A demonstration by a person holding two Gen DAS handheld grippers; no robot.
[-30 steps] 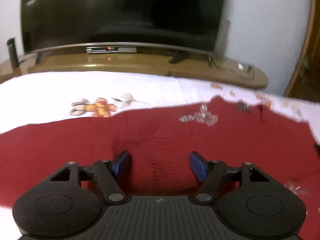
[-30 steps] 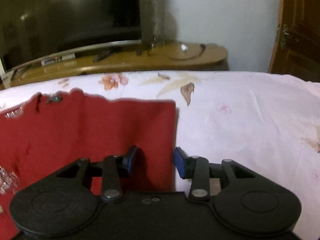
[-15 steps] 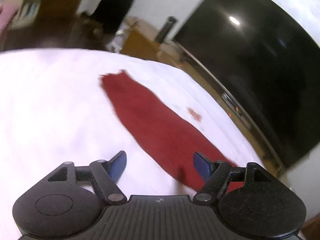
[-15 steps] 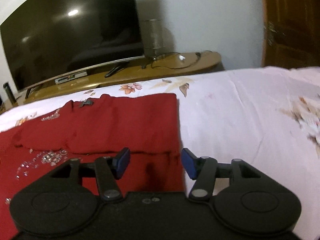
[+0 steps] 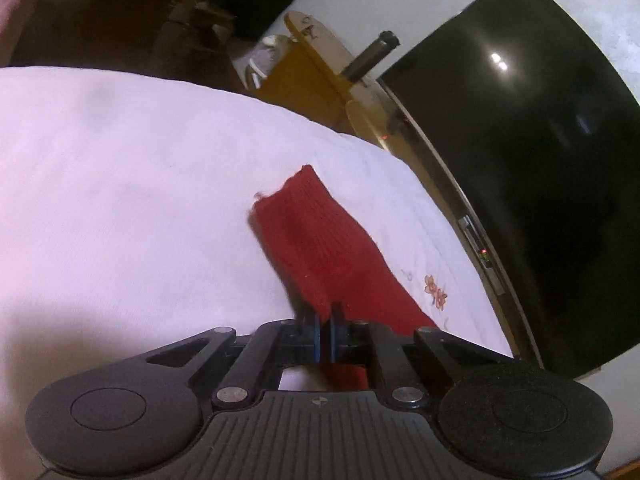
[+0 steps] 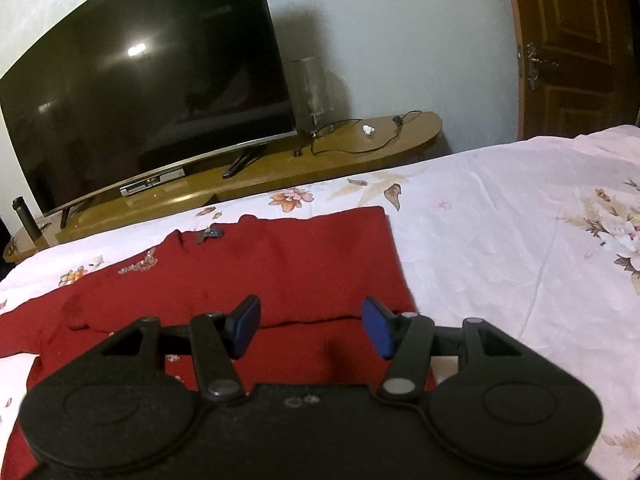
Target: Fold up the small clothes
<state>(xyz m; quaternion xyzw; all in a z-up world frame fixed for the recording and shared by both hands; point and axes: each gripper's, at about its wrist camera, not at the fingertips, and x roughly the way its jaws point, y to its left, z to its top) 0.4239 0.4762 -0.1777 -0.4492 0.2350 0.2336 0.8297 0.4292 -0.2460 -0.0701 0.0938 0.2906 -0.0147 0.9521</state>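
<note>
While the left hand-held gripper is clamped tight on the red sweater's sleeve on the bed, the right hand-held gripper hangs wide open, holding nothing, over the red sweater near the bed's TV-side edge.

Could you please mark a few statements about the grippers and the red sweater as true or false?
1. The left gripper is shut on the sleeve. True.
2. The right gripper grips the sweater. False: it is open above it.
3. The sweater lies on the bedsheet. True.
4. The TV is on. False: its screen is dark.
</note>
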